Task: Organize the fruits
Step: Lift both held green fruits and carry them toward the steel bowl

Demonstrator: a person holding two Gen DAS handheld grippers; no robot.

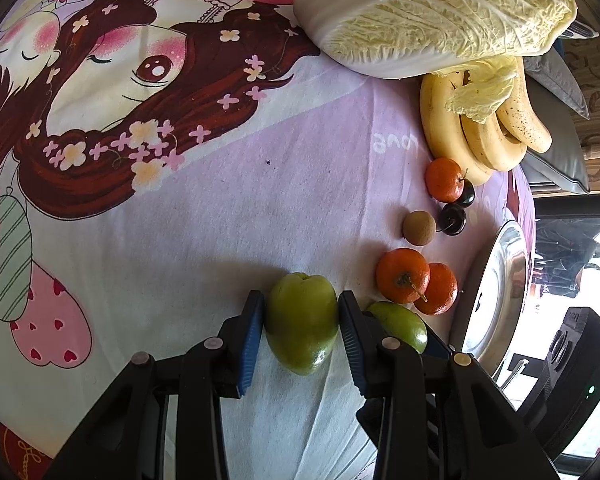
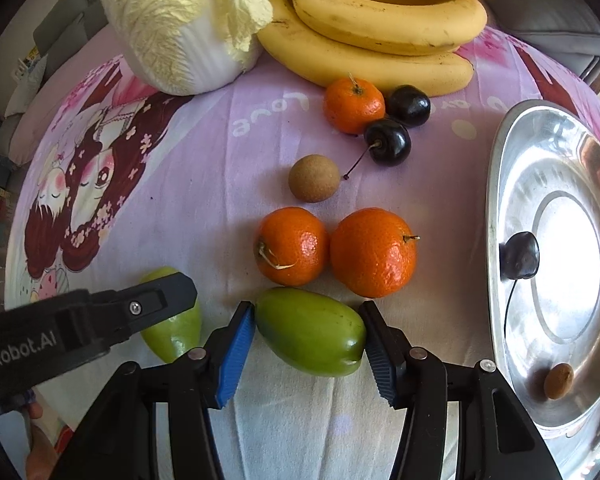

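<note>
My left gripper [image 1: 301, 322] is shut on a green fruit [image 1: 302, 322] resting on the cloth; this fruit shows in the right wrist view [image 2: 174, 330] partly behind the left gripper's finger. My right gripper [image 2: 310, 330] is shut on a second green fruit [image 2: 310, 330], also seen in the left wrist view [image 1: 400, 324]. Two tangerines [image 2: 292, 246] [image 2: 374, 252] lie just beyond it. A brown round fruit [image 2: 314, 178], two dark cherries [image 2: 388, 142], a third tangerine [image 2: 354, 100] and bananas [image 2: 380, 28] lie farther back.
A steel plate [image 2: 512, 168] at the right holds a dark cherry [image 2: 520, 256] and a small brown fruit [image 2: 558, 380]. A napa cabbage [image 2: 180, 24] lies at the back left. A printed pink cloth [image 2: 204, 136] covers the table. Grey cushions [image 1: 556, 76] lie behind.
</note>
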